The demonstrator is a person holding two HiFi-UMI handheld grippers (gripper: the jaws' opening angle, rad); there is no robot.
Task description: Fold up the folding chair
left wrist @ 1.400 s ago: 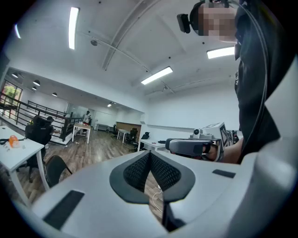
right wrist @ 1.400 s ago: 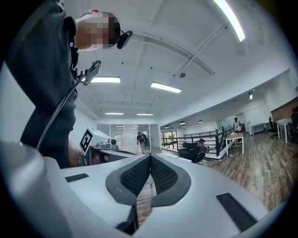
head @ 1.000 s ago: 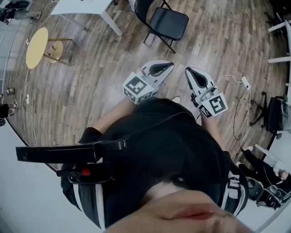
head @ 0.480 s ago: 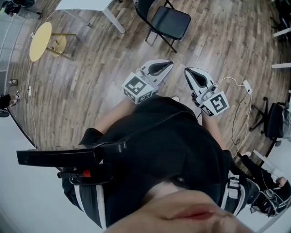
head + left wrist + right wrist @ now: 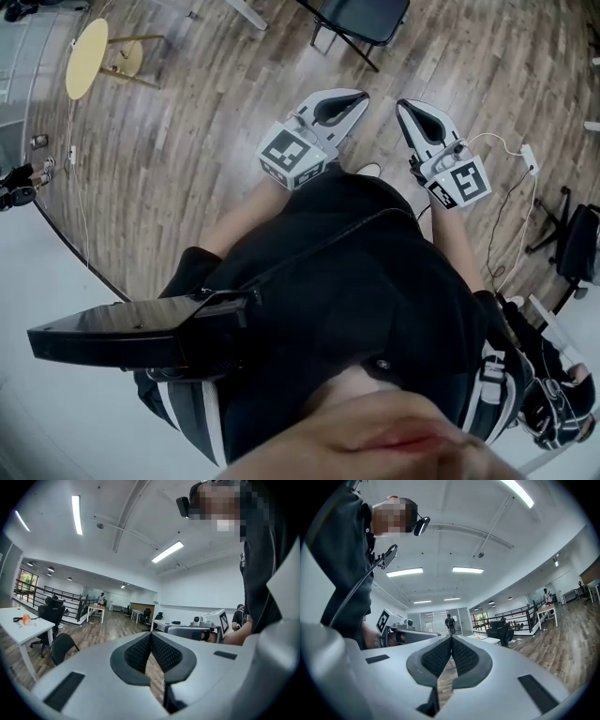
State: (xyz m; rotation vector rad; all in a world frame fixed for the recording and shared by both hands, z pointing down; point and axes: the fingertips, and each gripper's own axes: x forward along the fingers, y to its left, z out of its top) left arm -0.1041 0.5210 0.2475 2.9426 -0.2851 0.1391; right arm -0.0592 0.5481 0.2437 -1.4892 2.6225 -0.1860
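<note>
Ahead on the floor (image 5: 187, 141): chair (image 5: 366, 14), well past my jaws | left gripper (image 5: 359, 95): closed, empty | right gripper (image 5: 401, 103): closed, empty

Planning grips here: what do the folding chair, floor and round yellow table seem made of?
The folding chair has a thin dark tube frame, probably metal, and a matte black seat, padded or plastic unclear. The floor shows wood-grain planks with seams, possibly laminate. The round yellow table has a smooth painted-looking top.

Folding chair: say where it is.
Head view, top edge: the folding chair stands on the wood floor, beyond the left gripper and right gripper.
</note>
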